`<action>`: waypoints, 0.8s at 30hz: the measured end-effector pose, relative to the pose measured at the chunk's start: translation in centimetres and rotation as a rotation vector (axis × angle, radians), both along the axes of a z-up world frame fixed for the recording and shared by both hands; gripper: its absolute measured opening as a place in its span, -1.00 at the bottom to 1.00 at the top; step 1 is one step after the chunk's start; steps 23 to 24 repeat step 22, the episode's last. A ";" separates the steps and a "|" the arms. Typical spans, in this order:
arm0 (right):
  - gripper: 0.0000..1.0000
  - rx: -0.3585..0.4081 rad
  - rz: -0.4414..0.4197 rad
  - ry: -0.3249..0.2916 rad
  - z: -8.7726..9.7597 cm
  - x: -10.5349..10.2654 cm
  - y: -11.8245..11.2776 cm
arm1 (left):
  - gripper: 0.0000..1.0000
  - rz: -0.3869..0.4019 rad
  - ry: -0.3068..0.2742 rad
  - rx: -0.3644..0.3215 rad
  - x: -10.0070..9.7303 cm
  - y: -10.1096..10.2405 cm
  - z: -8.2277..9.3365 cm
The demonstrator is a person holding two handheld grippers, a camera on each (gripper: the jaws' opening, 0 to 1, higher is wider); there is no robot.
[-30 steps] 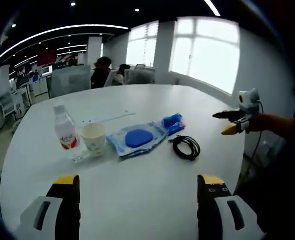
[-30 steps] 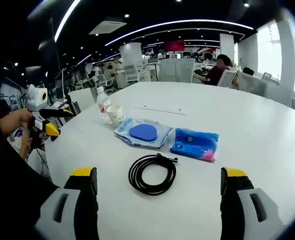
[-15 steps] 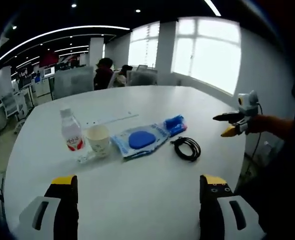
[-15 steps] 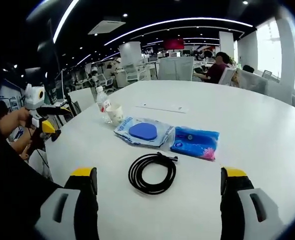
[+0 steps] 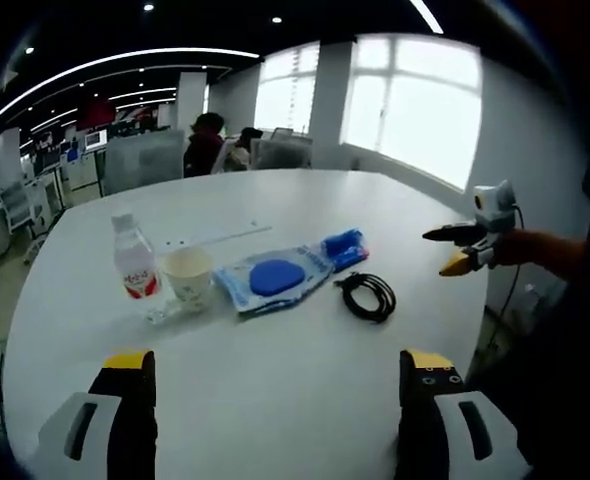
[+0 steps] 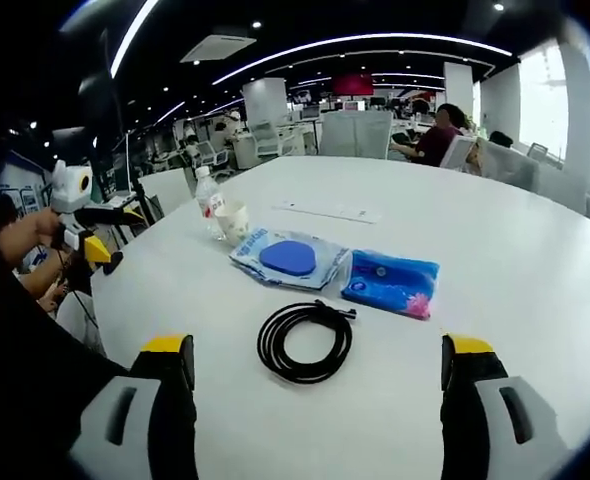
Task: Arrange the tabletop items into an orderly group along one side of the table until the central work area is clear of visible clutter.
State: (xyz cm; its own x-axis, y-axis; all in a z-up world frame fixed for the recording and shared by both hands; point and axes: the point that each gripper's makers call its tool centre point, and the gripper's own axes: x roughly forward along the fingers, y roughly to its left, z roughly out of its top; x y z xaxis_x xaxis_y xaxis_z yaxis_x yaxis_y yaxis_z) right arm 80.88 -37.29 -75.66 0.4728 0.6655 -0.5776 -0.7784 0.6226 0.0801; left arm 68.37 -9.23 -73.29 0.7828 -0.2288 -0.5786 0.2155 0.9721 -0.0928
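A large white round-edged table (image 5: pixel 305 400) carries a loose row of items across its middle, well in from every edge. In the left gripper view, from one end: a clear water bottle (image 5: pixel 132 262) with a red label, a paper cup (image 5: pixel 188 274) just beside it, a clear packet holding a blue disc (image 5: pixel 271 277), a blue pouch (image 5: pixel 343 246) touching that packet, and a coiled black cable (image 5: pixel 366 296) nearest the near edge. The left gripper (image 5: pixel 275 400) hovers over the near edge, jaws spread wide, holding nothing. The right gripper (image 6: pixel 315 385) (yellow-tipped, like the other) hovers above the cable, jaws likewise spread and empty. People sit at desks beyond the far edge.
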 end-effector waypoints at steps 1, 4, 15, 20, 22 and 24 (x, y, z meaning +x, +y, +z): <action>0.99 -0.001 0.002 -0.001 0.0 0.0 0.0 | 1.00 -0.001 0.002 0.000 0.0 0.0 0.0; 0.99 0.002 0.000 -0.001 0.0 0.1 0.0 | 1.00 -0.009 0.001 0.006 0.1 0.0 -0.1; 0.99 -0.020 0.001 -0.019 0.0 0.3 0.2 | 1.00 -0.008 -0.007 -0.002 0.2 0.0 0.2; 0.99 -0.028 -0.003 -0.018 -0.1 0.4 0.3 | 1.00 -0.003 -0.008 -0.004 0.2 0.3 0.0; 0.99 -0.025 -0.009 -0.017 -0.1 0.5 0.3 | 1.00 -0.005 -0.006 -0.006 0.2 0.4 -0.1; 0.99 -0.025 -0.009 -0.017 -0.1 0.5 0.3 | 1.00 -0.005 -0.006 -0.006 0.2 0.4 -0.1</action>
